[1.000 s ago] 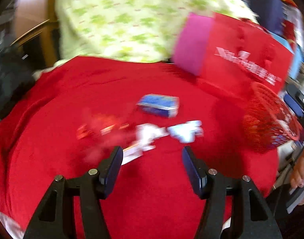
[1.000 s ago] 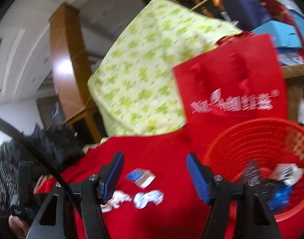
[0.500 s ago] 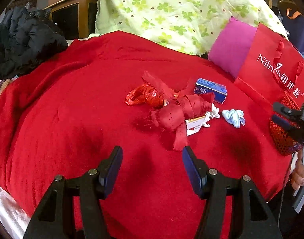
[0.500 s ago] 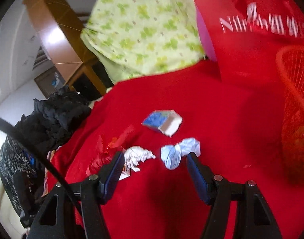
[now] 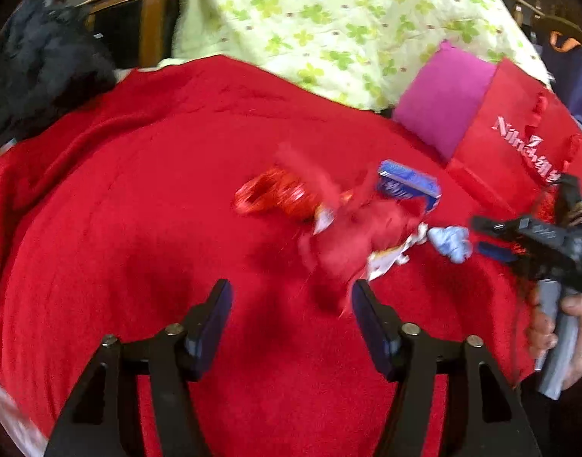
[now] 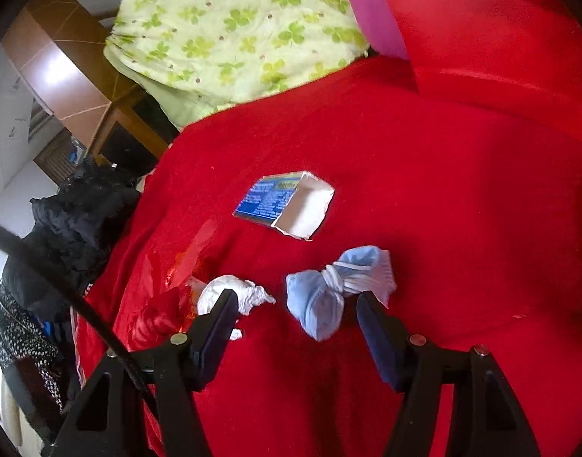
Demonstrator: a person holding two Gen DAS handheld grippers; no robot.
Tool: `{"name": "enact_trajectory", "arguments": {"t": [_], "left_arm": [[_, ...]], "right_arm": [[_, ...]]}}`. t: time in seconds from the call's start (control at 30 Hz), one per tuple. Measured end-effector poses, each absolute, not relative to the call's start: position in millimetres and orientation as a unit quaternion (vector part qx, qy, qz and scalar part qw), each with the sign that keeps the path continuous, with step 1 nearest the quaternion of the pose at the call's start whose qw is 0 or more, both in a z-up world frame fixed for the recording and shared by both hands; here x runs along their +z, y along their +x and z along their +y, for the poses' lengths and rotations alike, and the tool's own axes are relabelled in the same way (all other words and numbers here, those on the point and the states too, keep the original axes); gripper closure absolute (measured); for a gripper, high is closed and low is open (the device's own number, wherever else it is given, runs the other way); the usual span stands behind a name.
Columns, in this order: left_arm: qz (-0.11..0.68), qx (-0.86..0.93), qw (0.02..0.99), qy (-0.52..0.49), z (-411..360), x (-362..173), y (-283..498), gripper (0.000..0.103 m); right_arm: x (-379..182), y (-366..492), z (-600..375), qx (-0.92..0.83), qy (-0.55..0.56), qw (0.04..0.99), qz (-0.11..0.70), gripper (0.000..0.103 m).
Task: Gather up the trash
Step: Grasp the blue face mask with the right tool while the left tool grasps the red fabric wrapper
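Observation:
Trash lies on a red blanket (image 5: 119,209): a blue carton (image 5: 409,186) (image 6: 287,203), a crumpled light-blue face mask (image 5: 452,242) (image 6: 329,289), a white paper wad (image 6: 230,291), a shiny red wrapper (image 5: 268,194) and red crumpled scraps (image 5: 351,236). My right gripper (image 6: 296,312) is open, its jaws on either side of the face mask, just above it; it also shows in the left wrist view (image 5: 481,236). My left gripper (image 5: 291,304) is open and empty, short of the red scraps.
A red paper bag (image 5: 519,141) (image 6: 481,30) and a pink cushion (image 5: 439,99) stand at the back right. A green-patterned quilt (image 5: 329,15) lies behind. A black jacket (image 5: 35,68) (image 6: 73,221) sits at the left edge.
My right gripper has swung away from the red basket and come down over the face mask. My left gripper has moved closer to the pile of red scraps.

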State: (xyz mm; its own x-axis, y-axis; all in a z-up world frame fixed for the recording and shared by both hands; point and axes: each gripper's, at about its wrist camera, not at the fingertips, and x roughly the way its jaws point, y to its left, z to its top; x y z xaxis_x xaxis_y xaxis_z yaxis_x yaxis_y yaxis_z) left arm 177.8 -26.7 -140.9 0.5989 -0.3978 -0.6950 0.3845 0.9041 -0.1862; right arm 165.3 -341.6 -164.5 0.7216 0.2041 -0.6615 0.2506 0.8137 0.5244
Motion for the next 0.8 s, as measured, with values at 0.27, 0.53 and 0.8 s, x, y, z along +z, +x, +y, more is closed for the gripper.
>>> {"name": "enact_trajectory", "arguments": {"t": [0.27,0.53,0.8], "left_arm": [[0.407,-0.297,0.864,0.014,-62.8,-149.1,217.2,0.031],[0.440,-0.309,0.843,-0.003,-77.3,-170.2,219.8,0.086],[0.400,-0.313,0.861,-0.015,-69.2,-148.9,189.5,0.093]], "right_arm": [[-187.4,187.0,-342.1,-0.035,0.296,0.861,0.412,0.064],[-183.0,185.0,-336.0,-0.024,0.265,0.873,0.408,0.072],[-171.9,174.9,-340.0,-0.011,0.267,0.882,0.388,0.072]]}}
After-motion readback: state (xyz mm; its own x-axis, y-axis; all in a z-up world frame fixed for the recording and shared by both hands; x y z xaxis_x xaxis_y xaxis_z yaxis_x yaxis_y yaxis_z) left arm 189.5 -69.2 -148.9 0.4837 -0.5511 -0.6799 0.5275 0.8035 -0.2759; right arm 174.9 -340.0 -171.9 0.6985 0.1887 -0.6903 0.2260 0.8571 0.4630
